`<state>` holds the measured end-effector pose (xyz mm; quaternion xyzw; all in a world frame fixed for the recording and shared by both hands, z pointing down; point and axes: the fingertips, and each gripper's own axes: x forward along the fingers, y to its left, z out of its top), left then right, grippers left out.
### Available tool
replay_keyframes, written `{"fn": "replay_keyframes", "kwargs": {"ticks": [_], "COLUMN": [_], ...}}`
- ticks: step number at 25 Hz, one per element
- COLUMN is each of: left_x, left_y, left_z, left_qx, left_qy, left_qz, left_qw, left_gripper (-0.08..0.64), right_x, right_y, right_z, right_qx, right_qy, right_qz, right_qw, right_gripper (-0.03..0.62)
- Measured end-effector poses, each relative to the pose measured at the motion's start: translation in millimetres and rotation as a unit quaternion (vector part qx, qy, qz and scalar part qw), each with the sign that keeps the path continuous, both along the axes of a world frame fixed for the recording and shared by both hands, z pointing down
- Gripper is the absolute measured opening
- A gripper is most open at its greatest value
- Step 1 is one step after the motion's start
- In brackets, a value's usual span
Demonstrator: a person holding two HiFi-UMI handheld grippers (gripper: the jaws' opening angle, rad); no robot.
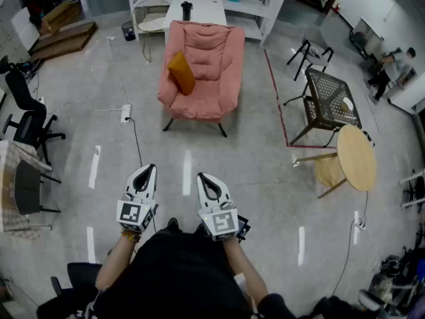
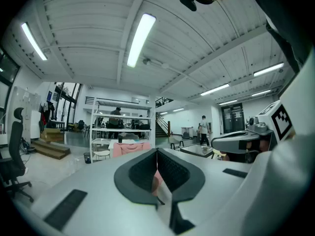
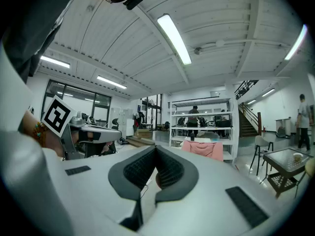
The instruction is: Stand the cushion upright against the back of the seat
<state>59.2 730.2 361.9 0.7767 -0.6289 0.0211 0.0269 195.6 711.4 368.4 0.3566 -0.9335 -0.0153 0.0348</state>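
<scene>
at the upper middle of the head view, a pink armchair point(image 1: 207, 98) stands on the shiny grey floor point(image 1: 259, 171). the orange cushion point(image 1: 180, 72) sits in it toward the picture's left, tilted against the armrest and not flat against the backrest. near the bottom centre, well apart from the chair, the left gripper point(image 1: 147, 170) and right gripper point(image 1: 202, 178) are held side by side, both pointing toward it. each has its jaws pressed together with nothing between them. each cube shows a black-and-white square marker point(image 1: 133, 212), a block pattern and no readable writing. a white shelf point(image 1: 265, 5) stands behind the chair, and a round wooden table point(image 1: 356, 157) is at the right.
</scene>
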Motion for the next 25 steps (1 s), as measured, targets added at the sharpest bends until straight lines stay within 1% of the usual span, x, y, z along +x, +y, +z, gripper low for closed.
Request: {"fn": "replay_keyframes", "kwargs": {"ticks": [3, 7, 12, 14, 16, 20, 25], "left_x": [5, 5, 15, 20, 25, 35, 46], "left_y": [-6, -10, -21, -26, -30, -39, -58], "left_z": [-13, 1, 2, 1, 2, 4, -2], "left_qx": [0.008, -0.003, 0.004, 0.002, 0.000, -0.006, 0.001], "left_qy": [0.002, -0.002, -0.004, -0.006, -0.010, -0.021, -0.030], "left_qz": [0.001, -0.004, -0.002, -0.001, -0.003, -0.008, -0.006], "left_qw": [1.0000, 1.0000, 1.0000, 1.0000, 0.9999, 0.9997, 0.9995], "left_gripper": [0.014, 0.014, 0.014, 0.014, 0.014, 0.014, 0.014], "right_x": [-1, -5, 0, 6, 12, 21, 23], "right_y": [-2, -4, -17, -23, -29, -44, -66], "right_z": [-2, 3, -4, 5, 13, 12, 12], "right_qx": [0.001, 0.004, -0.003, -0.001, -0.001, 0.001, -0.004], "right_qy": [0.003, 0.026, 0.019, 0.025, 0.029, 0.027, 0.030], "right_qz": [-0.016, -0.035, -0.031, -0.032, -0.031, -0.035, -0.043], "right_qw": [1.000, 0.999, 0.999, 0.999, 0.999, 0.999, 0.999], "right_gripper": [0.015, 0.015, 0.015, 0.015, 0.015, 0.015, 0.015]}}
